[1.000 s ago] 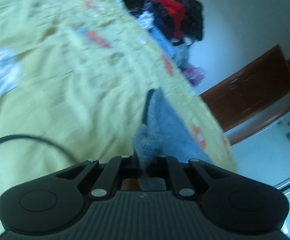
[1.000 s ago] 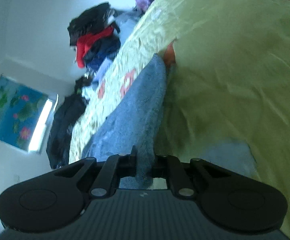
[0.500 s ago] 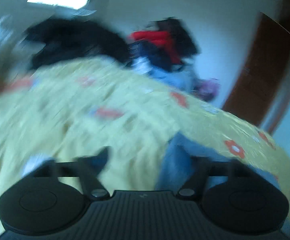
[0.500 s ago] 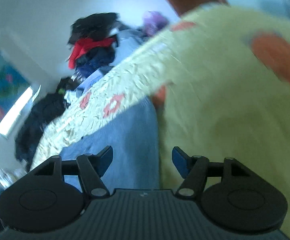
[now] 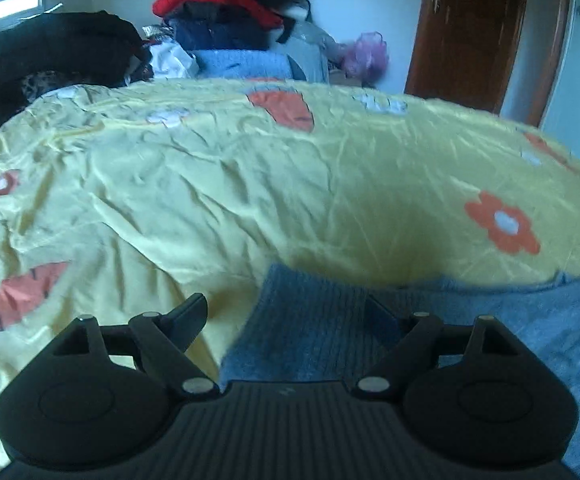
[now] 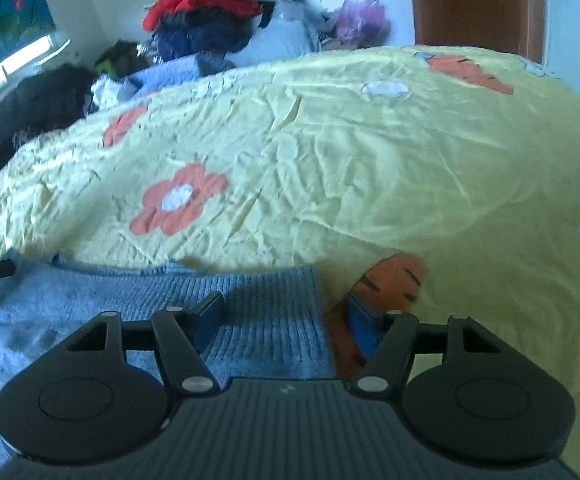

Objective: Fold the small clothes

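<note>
A blue knit garment (image 5: 470,320) lies flat on the yellow flowered bedsheet (image 5: 249,184), its ribbed hem toward me. My left gripper (image 5: 285,316) is open just over the garment's left corner, and the fabric lies loose between its fingers. In the right wrist view the same garment (image 6: 89,312) fills the lower left. My right gripper (image 6: 283,316) is open over its right corner beside an orange carrot print (image 6: 394,280). Neither gripper's pads press on the cloth.
A heap of red, dark and blue clothes (image 5: 229,16) is piled beyond the far edge of the bed. A black garment (image 5: 49,52) lies at the back left below a window. A brown door (image 5: 470,28) stands at the back right, with a purple bag (image 5: 366,52) near it.
Both grippers were shut on the blue garment's edge, rolled sideways. They have opened, let it go and rolled level. The garment now lies flat on the sheet.
</note>
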Motion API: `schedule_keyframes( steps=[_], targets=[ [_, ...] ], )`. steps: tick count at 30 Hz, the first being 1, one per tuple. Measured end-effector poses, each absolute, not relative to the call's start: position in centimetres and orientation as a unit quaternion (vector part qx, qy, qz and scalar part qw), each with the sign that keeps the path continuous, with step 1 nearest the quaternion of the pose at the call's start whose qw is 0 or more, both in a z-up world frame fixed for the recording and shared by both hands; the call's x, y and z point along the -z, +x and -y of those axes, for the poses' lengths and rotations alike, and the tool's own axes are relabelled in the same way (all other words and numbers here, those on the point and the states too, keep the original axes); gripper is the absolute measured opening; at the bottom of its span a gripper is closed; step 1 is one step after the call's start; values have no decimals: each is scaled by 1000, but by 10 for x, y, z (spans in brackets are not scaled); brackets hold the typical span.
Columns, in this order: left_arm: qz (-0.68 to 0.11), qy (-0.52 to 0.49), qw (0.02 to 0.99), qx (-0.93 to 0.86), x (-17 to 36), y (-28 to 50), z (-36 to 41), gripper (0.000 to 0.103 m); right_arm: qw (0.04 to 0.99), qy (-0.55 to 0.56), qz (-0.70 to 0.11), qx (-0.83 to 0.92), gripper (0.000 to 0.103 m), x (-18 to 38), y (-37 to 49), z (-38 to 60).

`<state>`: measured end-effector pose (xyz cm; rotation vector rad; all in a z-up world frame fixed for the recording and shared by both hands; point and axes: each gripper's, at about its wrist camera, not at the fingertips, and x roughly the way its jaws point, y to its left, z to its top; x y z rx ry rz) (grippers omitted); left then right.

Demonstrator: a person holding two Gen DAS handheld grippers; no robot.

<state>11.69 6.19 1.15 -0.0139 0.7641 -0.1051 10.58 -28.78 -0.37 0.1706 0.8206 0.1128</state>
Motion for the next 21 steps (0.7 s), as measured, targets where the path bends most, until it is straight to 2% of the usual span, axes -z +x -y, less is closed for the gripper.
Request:
schedule_keyframes(
  steps=[3,4,5,6,7,8,9,15,18,19,21],
  targets=[
    [-379,-11,923,60,0,120,-61,70,914,61,-397,-56,66,5,104,283],
    [-373,-7,926,62,1,119,-59,54,915,54,-396,-57,61,5,103,280],
    [-370,0,926,72,1,119,-57,47,916,45,-396,-57,55,5,103,279],
    [-368,7,927,75,-2,117,-53,29,916,40,-396,-57,50,5,104,277],
    [-366,20,927,74,-4,117,-49,8,915,41,-396,-61,32,4,106,277],
    [-365,31,928,68,-6,118,-47,7,915,44,-396,-63,15,3,107,277],
    [-362,35,929,62,-9,117,-46,6,916,45,-394,-62,14,2,109,277],
    [-354,20,935,25,-2,123,-61,6,921,50,-385,-43,13,2,110,283],
    [-341,61,938,23,-1,119,-50,6,921,63,-383,-40,13,8,109,286],
    [-340,70,938,22,-1,118,-48,6,920,67,-385,-38,14,8,108,286],
    [-334,73,939,22,-3,115,-48,9,919,75,-386,-39,23,8,107,287]
  ],
)
